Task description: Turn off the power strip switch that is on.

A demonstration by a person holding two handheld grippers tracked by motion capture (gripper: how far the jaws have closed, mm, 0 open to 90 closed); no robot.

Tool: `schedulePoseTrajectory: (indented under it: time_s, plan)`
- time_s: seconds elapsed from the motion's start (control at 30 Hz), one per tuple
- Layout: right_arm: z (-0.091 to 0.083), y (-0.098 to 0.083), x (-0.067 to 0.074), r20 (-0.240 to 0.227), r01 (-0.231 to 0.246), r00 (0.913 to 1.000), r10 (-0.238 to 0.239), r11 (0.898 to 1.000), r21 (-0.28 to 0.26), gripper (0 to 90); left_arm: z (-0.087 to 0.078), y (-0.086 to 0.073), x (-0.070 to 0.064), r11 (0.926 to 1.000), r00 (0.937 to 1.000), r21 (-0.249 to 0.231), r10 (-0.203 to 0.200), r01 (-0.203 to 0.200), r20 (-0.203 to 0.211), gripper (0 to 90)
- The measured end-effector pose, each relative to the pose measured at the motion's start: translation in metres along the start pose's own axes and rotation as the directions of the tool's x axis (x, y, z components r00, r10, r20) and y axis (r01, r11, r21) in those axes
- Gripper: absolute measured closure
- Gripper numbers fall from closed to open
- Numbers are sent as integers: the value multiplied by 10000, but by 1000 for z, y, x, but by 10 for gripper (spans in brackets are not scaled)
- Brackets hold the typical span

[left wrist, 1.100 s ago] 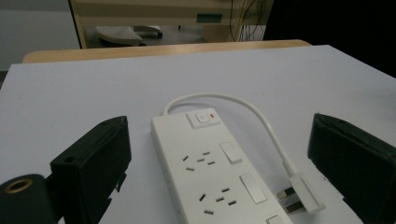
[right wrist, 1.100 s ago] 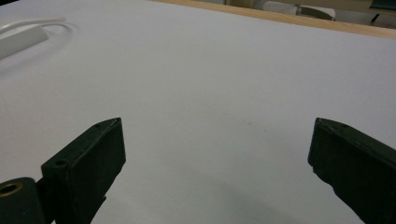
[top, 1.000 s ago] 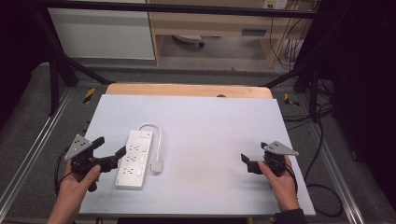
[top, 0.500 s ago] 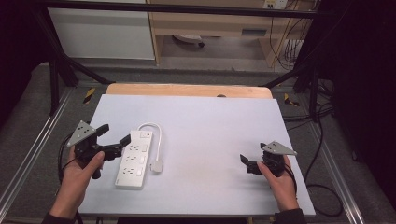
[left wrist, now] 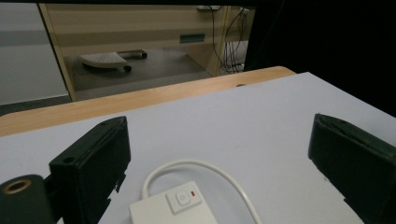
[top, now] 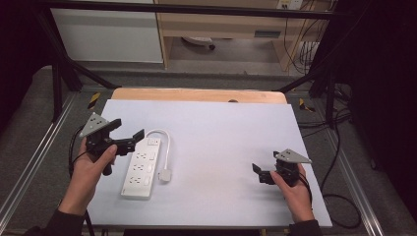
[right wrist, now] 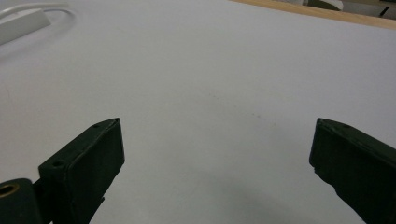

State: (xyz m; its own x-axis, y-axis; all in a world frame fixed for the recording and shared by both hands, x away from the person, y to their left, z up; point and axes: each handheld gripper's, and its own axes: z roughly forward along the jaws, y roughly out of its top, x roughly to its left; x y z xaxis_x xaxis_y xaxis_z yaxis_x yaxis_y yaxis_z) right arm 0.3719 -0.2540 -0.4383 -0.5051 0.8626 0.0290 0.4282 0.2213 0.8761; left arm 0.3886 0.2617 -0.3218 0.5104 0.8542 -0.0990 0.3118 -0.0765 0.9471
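A white power strip (top: 141, 167) lies on the left part of the pale table (top: 221, 132), its cord (top: 166, 143) looping back to a plug (top: 164, 174) beside it. My left gripper (top: 135, 139) hovers open just over the strip's far end. In the left gripper view the strip's switch end (left wrist: 182, 204) and the cord (left wrist: 224, 176) sit low between the spread jaws of the left gripper (left wrist: 219, 140). My right gripper (top: 259, 173) rests open near the table's right front, with bare table between its jaws (right wrist: 215, 140); the strip (right wrist: 22, 22) shows far off.
A wooden strip (top: 196, 94) borders the table's far edge. Black frame posts (top: 59, 83) stand at the back corners, and metal rails (top: 29, 162) run along both sides. Cables (top: 339, 196) lie on the floor to the right.
My left gripper has moved away from the person along the power strip, from its middle to its far switch end. The right gripper has hardly moved.
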Motion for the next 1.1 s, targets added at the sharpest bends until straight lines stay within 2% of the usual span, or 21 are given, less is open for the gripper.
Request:
schedulePoseTrajectory:
  time_s: [0.13,0.23,0.43,0.57,1.1]
  plan:
    - [0,0,0,-28,9,10000,-9,10000,3,35,5,2,-1,9998,9999,-88,-152,152,-21,58]
    - [0,0,1,-45,26,10000,-26,10000,2,33,9,1,-1,10000,10000,4,10,-10,-53,58]
    - [2,0,2,-12,80,10000,-79,9998,166,33,16,-6,1,9999,10000,104,-31,31,32,57]
    - [1,0,1,11,96,10000,-96,9999,82,33,19,-9,3,9999,10000,136,-15,14,40,60]
    - [1,1,1,-26,135,9999,-135,9999,89,33,41,-25,0,9980,9998,606,153,-160,121,67]
